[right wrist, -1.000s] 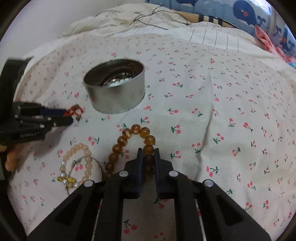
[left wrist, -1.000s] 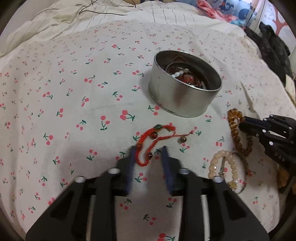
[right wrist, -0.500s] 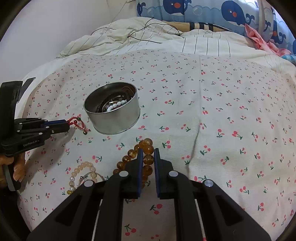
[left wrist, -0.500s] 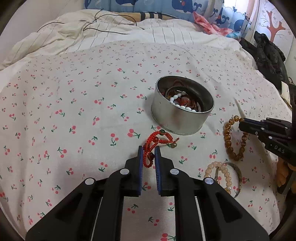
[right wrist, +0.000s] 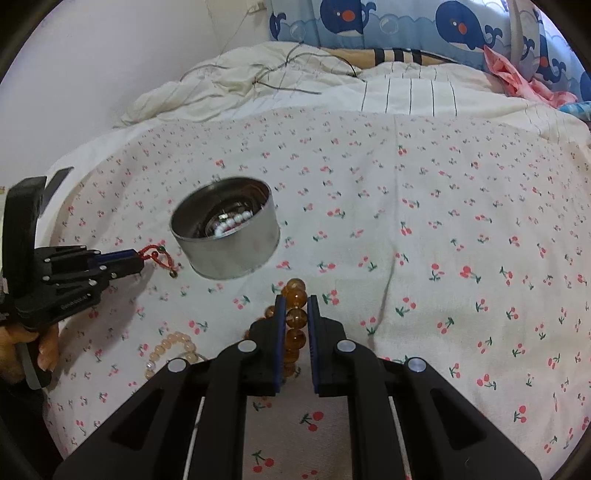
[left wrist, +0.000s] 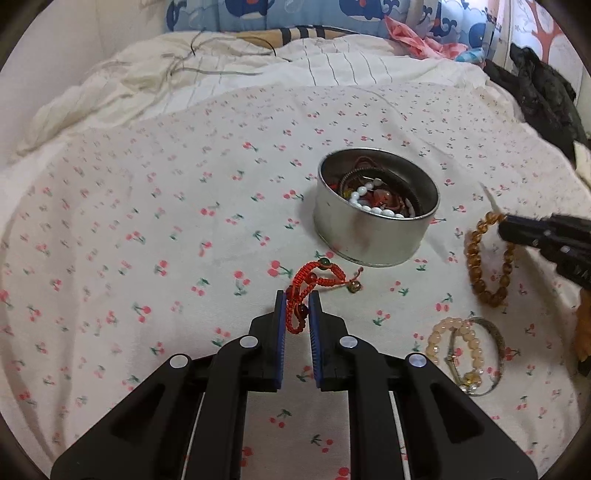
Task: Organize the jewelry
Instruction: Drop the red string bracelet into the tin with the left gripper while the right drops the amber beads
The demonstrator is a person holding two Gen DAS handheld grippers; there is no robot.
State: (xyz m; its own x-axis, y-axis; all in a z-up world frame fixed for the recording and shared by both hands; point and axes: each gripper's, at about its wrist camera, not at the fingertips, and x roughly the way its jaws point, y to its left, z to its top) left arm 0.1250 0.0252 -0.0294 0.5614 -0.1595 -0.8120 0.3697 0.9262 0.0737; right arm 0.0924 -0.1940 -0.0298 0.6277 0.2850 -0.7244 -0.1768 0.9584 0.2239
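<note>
1. Jewelry lies around a round metal tin (left wrist: 375,236) on the cherry-print bedspread (left wrist: 147,229), and we take the tin as our landmark.
2. Inside the tin we see a white bead strand (left wrist: 369,205) lying among dark bands and reddish pieces.
3. Our left hand-held gripper (left wrist: 298,297) is closed on a red braided cord bracelet (left wrist: 314,280), just in front of the tin on its near side.
4. Part of the cord loops between the blue pads, and the rest trails toward the tin, ending in a small dark bead (left wrist: 354,286).
5. From the right wrist view, the left hand-held gripper (right wrist: 138,258) sits to the left of the tin (right wrist: 229,236) with the red cord (right wrist: 159,254) at its tip.
6. Our right hand-held gripper (right wrist: 295,301) is clamped on an amber bead bracelet (right wrist: 295,317), just in front of the tin.
7. From the left wrist view, that amber bracelet (left wrist: 480,266) hangs from the right hand-held gripper (left wrist: 504,225) to the right of the tin.
8. A pale peach bead bracelet (left wrist: 463,343) and a thin metal bangle (left wrist: 496,339) lie overlapping on the bedspread, nearer us than the tin and to its right.
9. Beyond the tin we see a rumpled striped quilt (left wrist: 258,81) and whale-print pillows (right wrist: 406,29).
</note>
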